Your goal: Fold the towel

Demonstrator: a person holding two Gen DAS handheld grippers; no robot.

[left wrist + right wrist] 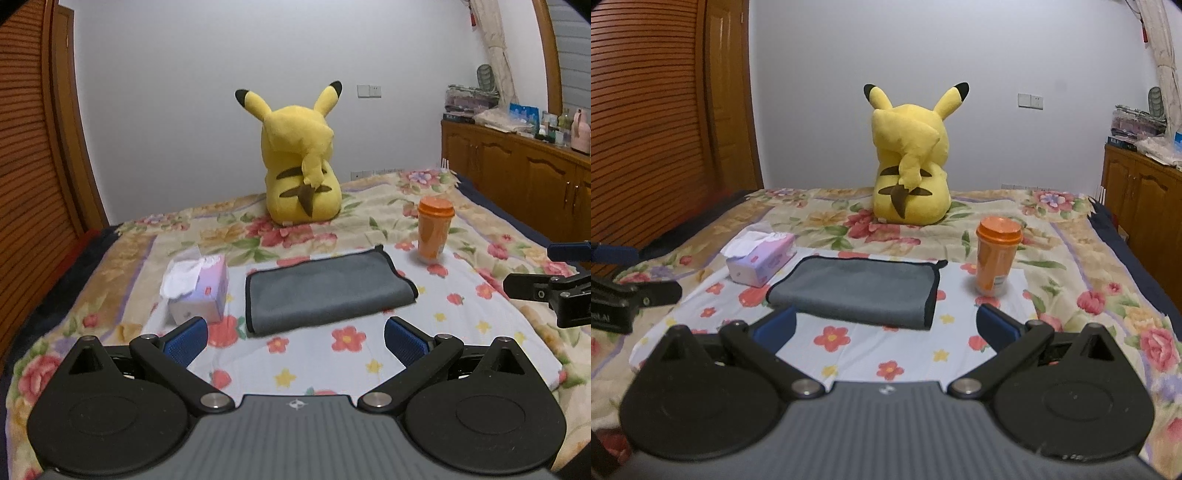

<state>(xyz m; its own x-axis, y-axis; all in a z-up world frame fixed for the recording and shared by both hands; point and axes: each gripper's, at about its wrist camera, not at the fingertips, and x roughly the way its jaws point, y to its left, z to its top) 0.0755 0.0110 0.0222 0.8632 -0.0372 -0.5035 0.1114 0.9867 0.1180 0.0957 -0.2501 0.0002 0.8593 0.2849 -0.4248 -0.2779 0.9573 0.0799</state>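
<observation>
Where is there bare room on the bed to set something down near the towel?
Free: the flowered sheet between both open grippers and the grey towel. Crowded: the tissue box sits close on the towel's left, the orange cup off its far right corner, the yellow plush toy behind.

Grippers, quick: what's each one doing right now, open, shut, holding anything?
Left gripper: open, empty, short of the grey towel.
Right gripper: open, empty, also short of it.
</observation>
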